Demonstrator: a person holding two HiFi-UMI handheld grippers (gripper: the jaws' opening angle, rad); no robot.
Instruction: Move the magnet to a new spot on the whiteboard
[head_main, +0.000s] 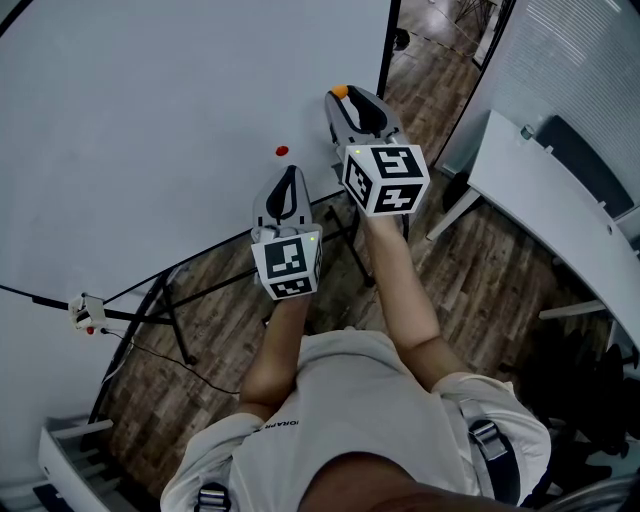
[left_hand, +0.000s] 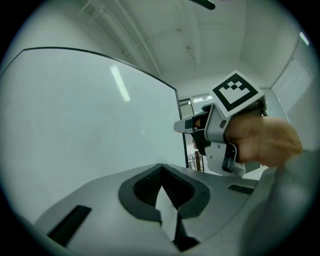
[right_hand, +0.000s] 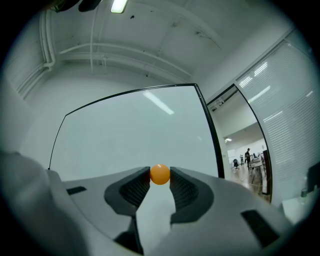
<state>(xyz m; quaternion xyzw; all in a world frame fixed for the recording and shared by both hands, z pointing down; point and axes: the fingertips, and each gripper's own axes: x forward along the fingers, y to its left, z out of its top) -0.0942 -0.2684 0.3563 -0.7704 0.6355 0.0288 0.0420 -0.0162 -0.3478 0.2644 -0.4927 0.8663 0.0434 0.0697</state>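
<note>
The right tool (head_main: 343, 96) sits at upper centre of the head view, its tips up against the right part of the whiteboard (head_main: 150, 110), close to the board's dark right edge. Its jaws are closed on a small orange magnet (head_main: 340, 91), pinched right at the fingertips. In the right gripper view the round orange magnet (right_hand: 160, 174) fills the narrow gap between the two ribbed pads, with the pale board surface behind it. Whether the magnet touches the board cannot be told from either view.

The left tool (head_main: 289, 174) is lower and to the left of the right one in the head view, also pointing at the board. In the left gripper view its jaws meet at the tips and nothing is between them. A hand (left_hand: 260, 142) wrapped around the right tool's grip shows at the right of that view, with the marker cube above it.

A small red magnet (head_main: 281, 151) is stuck on the board, to the left of the right tool and just above the left tool's tip, apart from both.

Below the board is a wood-plank floor (head_main: 470, 280) with the dark legs of the board's stand (head_main: 170, 320). A white desk (head_main: 540, 200) is at the right edge of the head view.
</note>
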